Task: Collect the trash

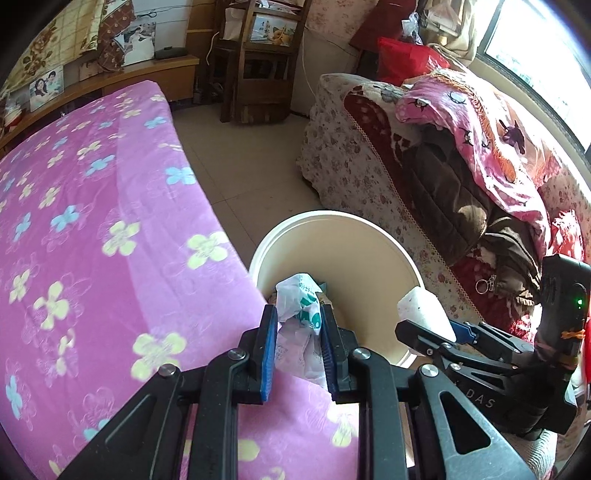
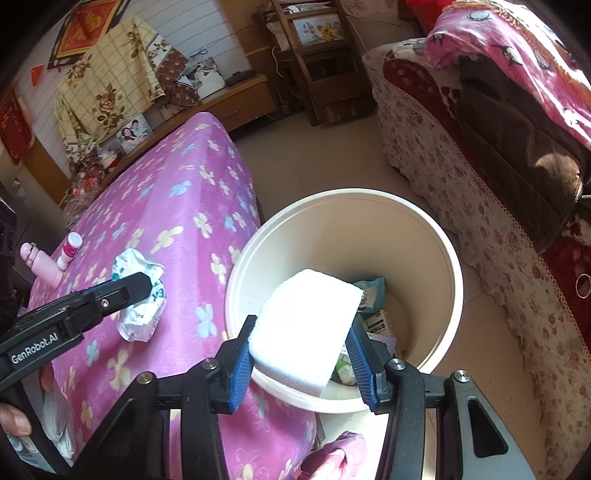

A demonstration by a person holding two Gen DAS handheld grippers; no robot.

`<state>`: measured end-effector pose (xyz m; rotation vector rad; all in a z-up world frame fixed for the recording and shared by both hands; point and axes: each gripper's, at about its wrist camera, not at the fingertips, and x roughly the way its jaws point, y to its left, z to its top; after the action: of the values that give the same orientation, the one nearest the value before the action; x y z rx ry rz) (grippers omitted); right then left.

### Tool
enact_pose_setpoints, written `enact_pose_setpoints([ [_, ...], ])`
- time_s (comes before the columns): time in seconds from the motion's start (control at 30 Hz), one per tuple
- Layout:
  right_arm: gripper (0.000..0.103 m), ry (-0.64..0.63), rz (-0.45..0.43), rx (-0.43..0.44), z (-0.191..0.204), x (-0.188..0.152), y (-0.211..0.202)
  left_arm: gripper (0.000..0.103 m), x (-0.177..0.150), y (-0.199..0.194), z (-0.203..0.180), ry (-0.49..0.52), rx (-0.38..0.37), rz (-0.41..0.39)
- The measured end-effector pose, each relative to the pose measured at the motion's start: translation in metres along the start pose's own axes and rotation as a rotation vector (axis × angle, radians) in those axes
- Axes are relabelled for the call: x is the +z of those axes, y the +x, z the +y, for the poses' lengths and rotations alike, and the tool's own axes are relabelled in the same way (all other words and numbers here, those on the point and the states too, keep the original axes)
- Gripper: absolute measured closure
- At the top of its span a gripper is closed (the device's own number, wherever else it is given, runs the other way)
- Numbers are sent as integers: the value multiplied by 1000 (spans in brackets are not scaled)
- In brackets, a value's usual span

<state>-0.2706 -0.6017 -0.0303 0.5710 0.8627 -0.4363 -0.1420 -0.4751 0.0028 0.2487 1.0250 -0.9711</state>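
Right claw (image 2: pixel 301 356) clamps foam block (image 2: pixel 306 328) over bucket (image 2: pixel 448 266) for drop; left claw (image 1: pixel 299 338) grips crumpled wrapper (image 1: pixel 301 301), queued next.

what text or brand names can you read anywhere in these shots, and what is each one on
"GenRobot.AI": white print on the side of the left gripper, seen in the right wrist view.
"DAS": faint letters on the body of the right gripper, seen in the left wrist view; more may be cut off.
Crumpled wrapper in the left gripper: green print, too crumpled to read.
Packets in the bucket: print too small.
Red wall hanging: gold character, blurred.
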Motion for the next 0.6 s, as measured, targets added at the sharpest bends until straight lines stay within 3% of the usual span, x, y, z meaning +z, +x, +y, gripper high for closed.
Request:
enact_pose_setpoints([
  [0.2, 50, 14, 1, -11, -6, 6, 8, 76, 4, 6, -4, 10, -4, -13],
  [0.3, 44, 28, 3, -7, -7, 8, 11, 49, 4, 5, -3, 4, -12, -26],
  [0.33, 42, 33, 2, -7, -7, 8, 11, 45, 4, 4, -3, 1, -15, -33],
  [0.6, 34, 28, -10, -32, -6, 6, 9, 44, 0, 0, 7, -14, 4, -42],
])
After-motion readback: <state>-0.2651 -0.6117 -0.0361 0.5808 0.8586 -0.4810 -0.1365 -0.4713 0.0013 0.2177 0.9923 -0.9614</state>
